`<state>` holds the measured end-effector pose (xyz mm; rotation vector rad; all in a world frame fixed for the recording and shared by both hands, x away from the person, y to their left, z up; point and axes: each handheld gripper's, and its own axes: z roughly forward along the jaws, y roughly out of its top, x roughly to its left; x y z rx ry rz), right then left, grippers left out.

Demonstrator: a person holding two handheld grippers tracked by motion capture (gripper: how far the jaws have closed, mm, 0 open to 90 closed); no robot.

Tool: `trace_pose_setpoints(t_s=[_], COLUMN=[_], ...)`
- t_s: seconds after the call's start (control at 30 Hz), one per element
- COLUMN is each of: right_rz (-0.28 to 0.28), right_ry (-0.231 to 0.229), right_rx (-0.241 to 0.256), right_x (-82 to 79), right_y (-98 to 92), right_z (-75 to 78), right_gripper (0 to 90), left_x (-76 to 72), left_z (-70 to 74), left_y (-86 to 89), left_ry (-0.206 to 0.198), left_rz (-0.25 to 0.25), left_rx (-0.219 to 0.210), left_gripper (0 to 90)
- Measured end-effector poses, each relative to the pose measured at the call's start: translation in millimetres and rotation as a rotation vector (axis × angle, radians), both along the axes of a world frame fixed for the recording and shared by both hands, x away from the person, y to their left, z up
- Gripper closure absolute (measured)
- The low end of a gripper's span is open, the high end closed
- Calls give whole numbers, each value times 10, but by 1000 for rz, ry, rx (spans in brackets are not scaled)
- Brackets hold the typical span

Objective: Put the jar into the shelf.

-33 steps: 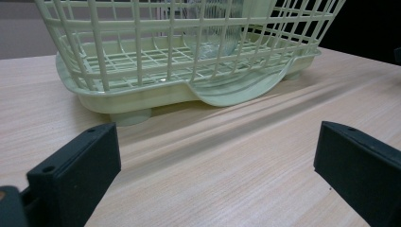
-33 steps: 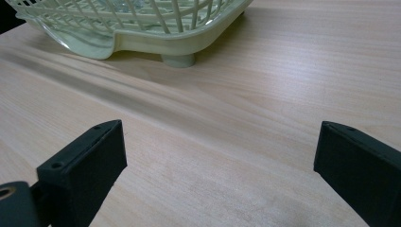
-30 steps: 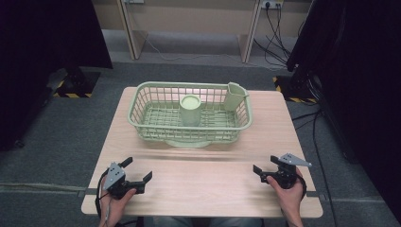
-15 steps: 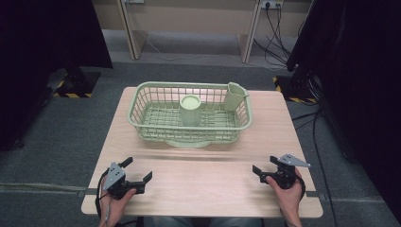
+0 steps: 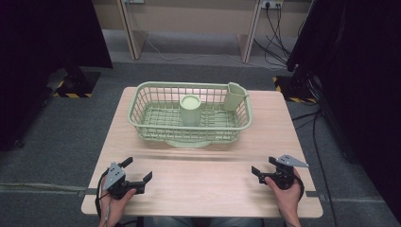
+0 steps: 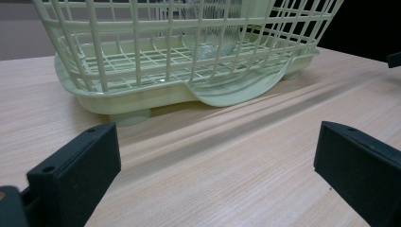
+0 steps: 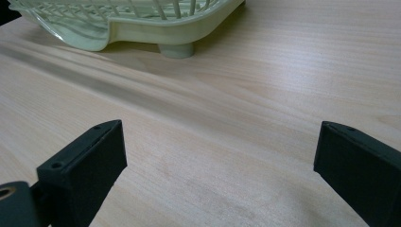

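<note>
A pale green plastic dish basket (image 5: pixel 137 118) stands on the far half of the wooden table (image 5: pixel 208 189). Inside it a green cup (image 5: pixel 190 109) stands near the middle, and a green utensil holder (image 5: pixel 233 96) hangs at its back right corner. My left gripper (image 5: pixel 138 169) rests open near the front left of the table, held by a hand. My right gripper (image 5: pixel 264 165) is open near the front right. In the left gripper view the basket (image 6: pixel 142 94) lies ahead of the wide-apart jaws of the left gripper (image 6: pixel 215 142), the cup (image 6: pixel 213 33) behind its mesh. The right gripper (image 7: pixel 220 146) faces the basket's base (image 7: pixel 156 23).
Bare wood lies between both grippers and the basket. Beyond the table there is grey floor, desk legs with cables (image 5: pixel 279 28) at the back, and dark curtains on both sides. A black stand base (image 5: pixel 75 82) sits on the floor at the left.
</note>
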<state>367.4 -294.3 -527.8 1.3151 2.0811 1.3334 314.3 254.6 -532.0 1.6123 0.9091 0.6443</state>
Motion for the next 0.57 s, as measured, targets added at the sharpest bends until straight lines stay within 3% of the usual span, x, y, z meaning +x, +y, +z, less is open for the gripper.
trace_pose_setpoints(t_s=[0.57], right_rz=[3], right_ry=[-3], right_rx=[1], right_x=[-2], right_y=[-1], right_z=[0], right_gripper=[35], left_x=[-1], left_z=[0], left_y=[-6], left_ry=[-1], left_rz=[0], left_rx=[5], left_gripper=[8])
